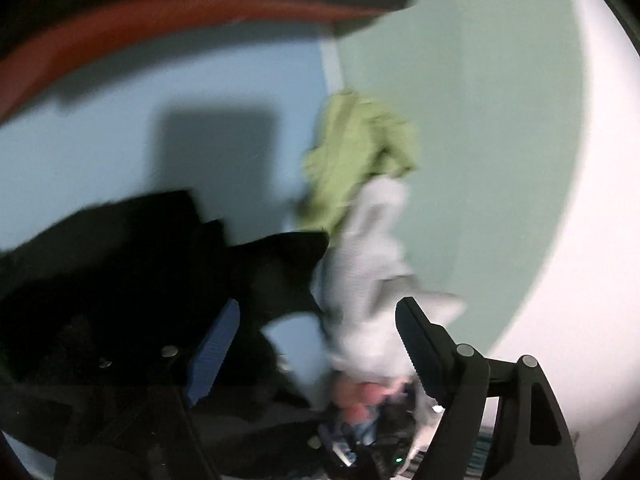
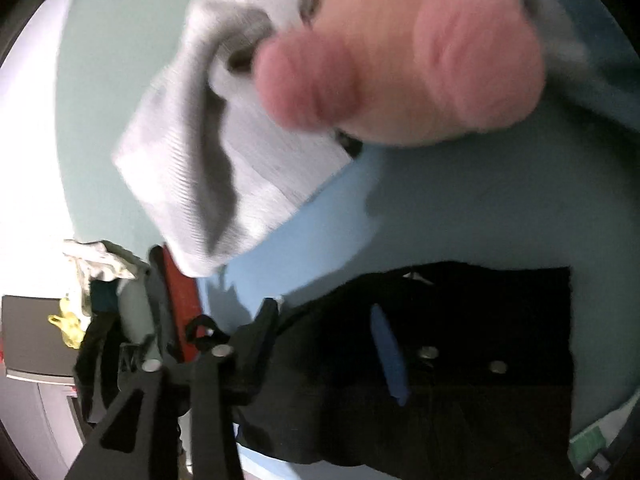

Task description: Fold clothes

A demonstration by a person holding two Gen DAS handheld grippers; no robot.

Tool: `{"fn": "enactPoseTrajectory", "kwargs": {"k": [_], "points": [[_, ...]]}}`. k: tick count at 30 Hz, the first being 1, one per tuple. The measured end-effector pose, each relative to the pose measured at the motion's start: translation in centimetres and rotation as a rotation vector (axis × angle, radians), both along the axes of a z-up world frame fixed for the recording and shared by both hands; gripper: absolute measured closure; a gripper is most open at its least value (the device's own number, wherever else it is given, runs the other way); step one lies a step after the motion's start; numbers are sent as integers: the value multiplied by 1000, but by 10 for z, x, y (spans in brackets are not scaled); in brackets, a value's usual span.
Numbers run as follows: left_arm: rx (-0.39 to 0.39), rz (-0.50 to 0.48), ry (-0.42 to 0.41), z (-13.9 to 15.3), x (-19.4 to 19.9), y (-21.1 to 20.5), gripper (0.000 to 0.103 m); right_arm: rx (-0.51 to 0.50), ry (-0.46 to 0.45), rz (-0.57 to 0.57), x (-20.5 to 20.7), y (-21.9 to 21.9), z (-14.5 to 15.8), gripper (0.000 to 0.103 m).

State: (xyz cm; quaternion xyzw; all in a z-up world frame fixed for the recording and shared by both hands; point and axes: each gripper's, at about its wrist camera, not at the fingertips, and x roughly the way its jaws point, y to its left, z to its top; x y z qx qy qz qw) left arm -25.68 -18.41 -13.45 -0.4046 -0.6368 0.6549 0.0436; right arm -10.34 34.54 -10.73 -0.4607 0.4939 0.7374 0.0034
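A black garment [image 2: 460, 320] lies flat as a squared shape on the light-blue sheet [image 2: 460, 208]. My right gripper [image 2: 324, 320] hovers over its near edge with jaws open, nothing pressed between the pads. A grey ribbed garment [image 2: 180, 168] hangs blurred beside a person's hand [image 2: 400, 60]. In the left wrist view the grey garment [image 1: 360, 280] trails down between the spread fingers of my left gripper [image 1: 316, 336], which is open and not pinching it. A blurred hand [image 1: 360, 396] shows below it. The black garment [image 1: 120, 280] is at the left, and a crumpled green garment [image 1: 360, 152] lies beyond.
A pale green sheet [image 1: 460, 140] adjoins the blue one, with a white surface [image 1: 600, 200] to the right. A red and dark strip [image 1: 120, 36] runs along the far edge. A white cloth [image 2: 96, 260], a yellow item [image 2: 68, 324] and a grey cabinet [image 2: 32, 340] sit at left.
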Motion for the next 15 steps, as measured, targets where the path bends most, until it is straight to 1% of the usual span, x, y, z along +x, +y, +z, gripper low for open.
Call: {"fn": "enactPoseTrajectory", "kwargs": {"k": [2, 4, 5, 6, 7, 8, 10, 11, 12, 14, 15], "points": [[-19, -23, 86, 16, 12, 0, 22, 81, 63, -16, 22, 1, 24, 37], [-120, -102, 126, 27, 32, 10, 22, 143, 100, 11, 40, -3, 41, 34], [-177, -146, 141, 32, 42, 16, 22, 165, 101, 50, 53, -8, 45, 31], [-251, -188, 136, 34, 55, 24, 22, 172, 82, 80, 64, -12, 44, 30], [-328, -223, 109, 31, 68, 32, 22, 162, 45, 108, 73, -17, 36, 30], [-369, -240, 82, 25, 82, 38, 23, 150, 5, 136, 83, -22, 28, 30], [-405, -255, 35, 9, 112, 47, 23, 88, -82, 162, 105, -31, 2, 30], [-395, -253, 24, 1, 125, 51, 23, 40, -124, 169, 118, -35, -16, 30], [-368, -234, 18, -6, 138, 53, 23, 10, -147, 169, 125, -39, -29, 31], [-340, -171, -12, -18, 160, 53, 23, -37, -198, 144, 137, -44, -54, 33], [-334, -148, -33, -23, 168, 54, 23, -59, -204, 124, 140, -44, -62, 36]]}}
